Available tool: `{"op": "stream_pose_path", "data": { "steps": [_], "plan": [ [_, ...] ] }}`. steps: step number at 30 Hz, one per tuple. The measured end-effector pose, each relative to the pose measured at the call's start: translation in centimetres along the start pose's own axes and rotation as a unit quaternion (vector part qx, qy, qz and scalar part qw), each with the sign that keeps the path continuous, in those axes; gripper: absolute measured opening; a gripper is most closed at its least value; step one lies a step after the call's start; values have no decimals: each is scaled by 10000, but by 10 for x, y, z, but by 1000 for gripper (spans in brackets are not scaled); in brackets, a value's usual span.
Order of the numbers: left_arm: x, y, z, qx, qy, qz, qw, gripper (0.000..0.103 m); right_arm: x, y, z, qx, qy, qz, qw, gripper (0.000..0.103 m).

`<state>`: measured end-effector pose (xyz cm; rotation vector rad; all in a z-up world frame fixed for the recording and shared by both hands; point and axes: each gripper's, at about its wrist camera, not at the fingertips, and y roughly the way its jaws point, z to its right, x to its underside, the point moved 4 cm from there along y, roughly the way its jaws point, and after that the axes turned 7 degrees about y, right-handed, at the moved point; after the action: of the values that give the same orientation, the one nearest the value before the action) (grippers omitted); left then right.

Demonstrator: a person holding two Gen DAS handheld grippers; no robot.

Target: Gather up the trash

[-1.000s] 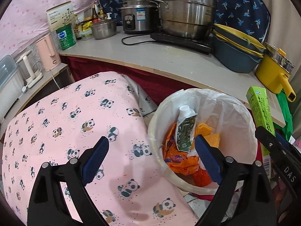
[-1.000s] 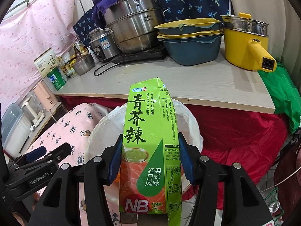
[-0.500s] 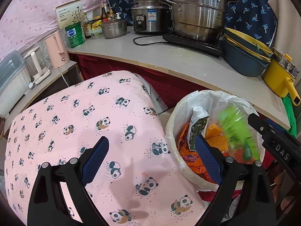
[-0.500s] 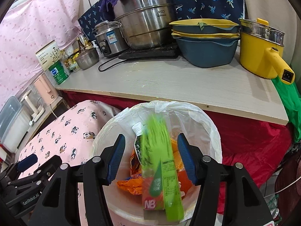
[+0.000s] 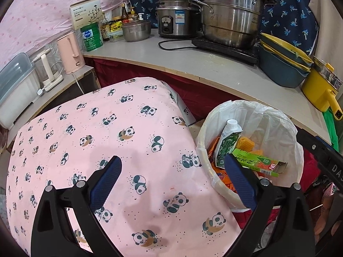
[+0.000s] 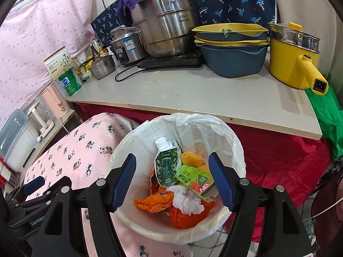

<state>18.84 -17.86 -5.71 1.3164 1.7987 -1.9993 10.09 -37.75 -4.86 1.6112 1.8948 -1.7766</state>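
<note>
We hold the right gripper (image 6: 172,180) above the white-lined trash bin (image 6: 232,147), which stands just beside the front edge of the tabletop (image 6: 193,94), between its red skirt and the panda-print cloth (image 5: 96,132); open room remains only straight above the bin's mouth. Our right jaws are opening with nothing between them. A second ago they pinched the green box (image 6: 194,178) upright; now it lies inside the bin on the orange wrappers (image 6: 156,201), touching the milk carton (image 6: 168,165), its long axis nearly flat, the open end toward the bin's right wall. Our left gripper (image 5: 172,181) hovers over the cloth near the bin's left rim, jaws spread wide and empty.
</note>
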Motion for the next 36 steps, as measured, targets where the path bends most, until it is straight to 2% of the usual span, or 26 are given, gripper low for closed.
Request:
{"op": "stream_pose_path", "data": {
  "steps": [7, 10, 16, 21, 23, 26, 27, 36],
  "plan": [
    [9, -12, -1, -55, 40, 32, 10000, 93, 12, -15, -1, 18, -173, -40, 9998, 72],
    [14, -18, 0, -104, 76, 67, 9999, 93, 19, -19, -3, 49, -299, -61, 9995, 81],
    [23, -29, -1, -165, 99, 93, 9998, 94, 32, -30, -7, 129, -486, -56, 9987, 84],
    [32, -37, 0, -205, 136, 103, 9996, 95, 43, -33, -8, 35, -548, -232, 9982, 86],
    [36, -40, 1, -208, 158, 97, 9996, 95, 48, -35, -11, -14, -619, -274, 9977, 91],
    [41, -43, 3, -205, 181, 84, 9996, 95, 55, -39, -14, -24, -746, -214, 9970, 92],
    [42, -43, 3, -211, 195, 80, 9996, 95, 57, -40, -14, -24, -774, -211, 9968, 95],
    [56, -47, 6, -263, 236, 30, 9994, 95, 71, -44, -11, 25, -919, -235, 9955, 96]
  ]
}}
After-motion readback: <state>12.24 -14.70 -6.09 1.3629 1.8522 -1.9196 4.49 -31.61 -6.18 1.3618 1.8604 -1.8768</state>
